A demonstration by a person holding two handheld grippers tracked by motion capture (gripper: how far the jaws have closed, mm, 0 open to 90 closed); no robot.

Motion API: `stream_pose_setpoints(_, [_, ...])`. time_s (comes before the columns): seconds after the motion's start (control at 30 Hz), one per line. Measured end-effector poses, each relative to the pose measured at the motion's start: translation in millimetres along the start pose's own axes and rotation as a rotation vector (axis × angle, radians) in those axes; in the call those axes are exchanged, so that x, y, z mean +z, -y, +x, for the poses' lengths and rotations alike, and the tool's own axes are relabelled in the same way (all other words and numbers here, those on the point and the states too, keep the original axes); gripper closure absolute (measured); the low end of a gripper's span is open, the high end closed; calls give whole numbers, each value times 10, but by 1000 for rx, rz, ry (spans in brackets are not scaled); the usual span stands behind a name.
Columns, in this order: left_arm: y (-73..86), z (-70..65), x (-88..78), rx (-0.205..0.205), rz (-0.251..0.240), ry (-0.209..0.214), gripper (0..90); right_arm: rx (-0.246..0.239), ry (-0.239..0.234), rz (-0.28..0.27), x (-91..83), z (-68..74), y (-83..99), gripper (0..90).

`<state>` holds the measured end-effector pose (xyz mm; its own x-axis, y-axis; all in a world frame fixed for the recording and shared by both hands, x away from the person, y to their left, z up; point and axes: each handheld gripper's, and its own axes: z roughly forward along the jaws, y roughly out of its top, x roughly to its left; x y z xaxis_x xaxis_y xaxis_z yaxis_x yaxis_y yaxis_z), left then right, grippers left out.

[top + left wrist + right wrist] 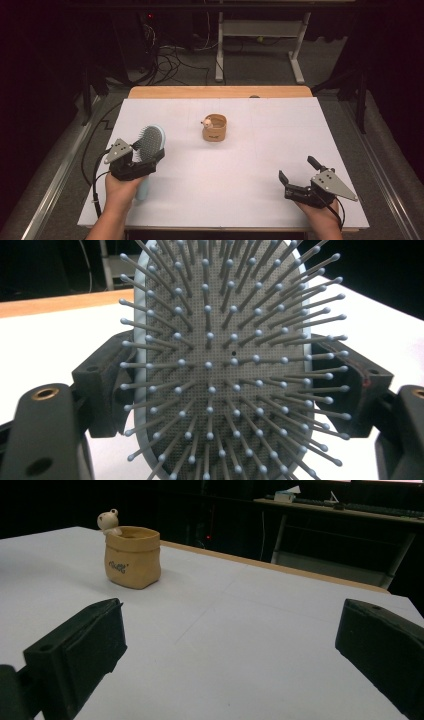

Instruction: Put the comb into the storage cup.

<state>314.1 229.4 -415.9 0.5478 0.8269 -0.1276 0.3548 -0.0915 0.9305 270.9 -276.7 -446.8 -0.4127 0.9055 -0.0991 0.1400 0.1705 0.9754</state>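
while held: the hairbrush (148,143) sits clamped across its oval head in the left gripper (136,161), left and nearer of the pot (215,128)
brush feel: likely light, stiff plastic; bristles (235,360) flex, so the rim is the firmer hold
handle: pale blue, pointing down toward the hand
right gripper (300,177): jaws wide apart, nothing between them, right and nearer of the pot
pot: small tan ceramic, probably fragile

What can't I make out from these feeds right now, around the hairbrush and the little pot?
- Hairbrush handle: cut off by the bottom edge in the left gripper view; mostly hidden under the left tool and hand in the high view.
- Pot interior: hidden by its own rim.
- Lettering on the pot: too small to read.
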Motion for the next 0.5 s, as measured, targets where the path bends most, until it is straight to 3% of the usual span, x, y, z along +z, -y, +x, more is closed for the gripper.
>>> stream_pose_setpoints(0.5, [-75, -62, -11, 18, -45, 12, 209, 0, 3, -3, -2, -4, -4, 3])
